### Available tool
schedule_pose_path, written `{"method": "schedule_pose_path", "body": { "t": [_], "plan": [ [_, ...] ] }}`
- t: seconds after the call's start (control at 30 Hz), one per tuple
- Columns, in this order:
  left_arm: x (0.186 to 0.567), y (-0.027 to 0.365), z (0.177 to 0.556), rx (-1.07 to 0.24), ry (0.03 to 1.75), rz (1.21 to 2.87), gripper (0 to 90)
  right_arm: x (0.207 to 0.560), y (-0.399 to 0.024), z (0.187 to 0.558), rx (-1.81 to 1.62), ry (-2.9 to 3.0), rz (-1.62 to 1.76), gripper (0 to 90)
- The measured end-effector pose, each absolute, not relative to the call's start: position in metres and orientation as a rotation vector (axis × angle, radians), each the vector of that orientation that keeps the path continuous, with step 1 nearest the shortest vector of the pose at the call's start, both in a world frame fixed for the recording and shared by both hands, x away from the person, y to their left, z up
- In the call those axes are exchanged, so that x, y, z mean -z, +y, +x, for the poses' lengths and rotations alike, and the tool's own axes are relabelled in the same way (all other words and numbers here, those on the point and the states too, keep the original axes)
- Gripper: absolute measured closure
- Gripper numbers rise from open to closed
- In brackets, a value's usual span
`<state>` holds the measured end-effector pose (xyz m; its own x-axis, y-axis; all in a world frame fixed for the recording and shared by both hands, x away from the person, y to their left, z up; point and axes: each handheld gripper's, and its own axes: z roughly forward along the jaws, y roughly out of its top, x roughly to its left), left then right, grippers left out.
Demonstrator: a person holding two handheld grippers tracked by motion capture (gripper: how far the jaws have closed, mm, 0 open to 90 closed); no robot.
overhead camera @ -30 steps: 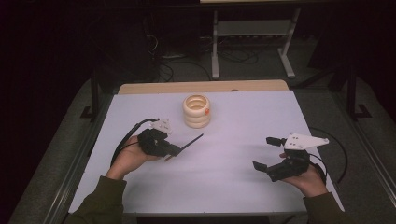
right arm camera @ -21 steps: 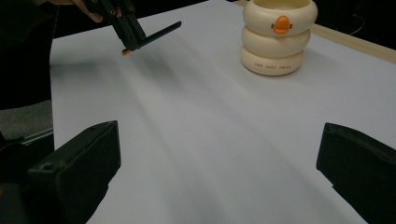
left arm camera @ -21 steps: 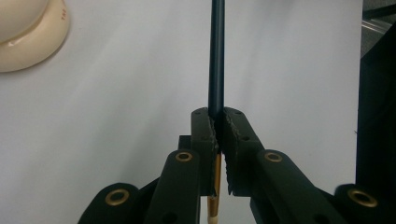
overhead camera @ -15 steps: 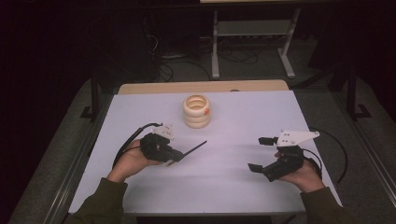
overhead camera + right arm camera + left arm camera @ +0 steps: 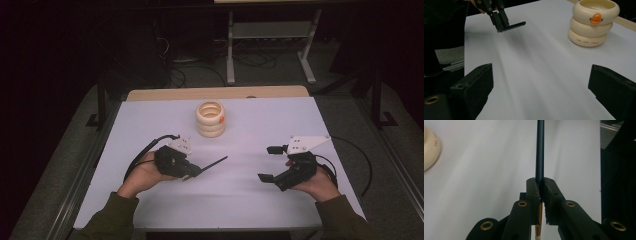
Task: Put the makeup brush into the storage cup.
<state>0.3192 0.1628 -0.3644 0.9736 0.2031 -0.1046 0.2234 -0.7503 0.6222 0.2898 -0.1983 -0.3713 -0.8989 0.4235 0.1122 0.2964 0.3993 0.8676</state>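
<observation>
A thin dark stick (image 5: 215, 163) with a pale tail end is clamped in my left gripper (image 5: 197, 171), which is shut on it. The stick points right and away across the white table (image 5: 280, 120). In the left gripper view the stick (image 5: 540, 150) runs straight up from the left gripper (image 5: 541, 185). My right gripper (image 5: 269, 163) is open, its jaws wide apart over bare table. They have just been closing slightly with nothing between them. The right gripper view shows my right gripper (image 5: 541, 75), and farther off the left gripper (image 5: 500, 25) with the stick (image 5: 515, 25).
A cream holder of stacked rings (image 5: 210, 119) with an orange mark (image 5: 596, 18) stands at the table's far middle. A wooden strip (image 5: 215, 93) edges the far side. Beyond it, metal stand legs (image 5: 270, 50) and cables lie on the dark floor.
My right gripper has shifted a little left toward the table's middle. The stick's tip in the left gripper has swung slightly right and nearer.
</observation>
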Motion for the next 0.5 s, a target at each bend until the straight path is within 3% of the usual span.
{"method": "schedule_pose_path", "body": {
  "t": [0.5],
  "plan": [
    [0.366, 0.147, 0.312, 0.063, 0.215, 2.462, 83.5, 0.373, -0.178, 0.296, -1.521, 2.631, 0.555, 15.4]
  ]
}}
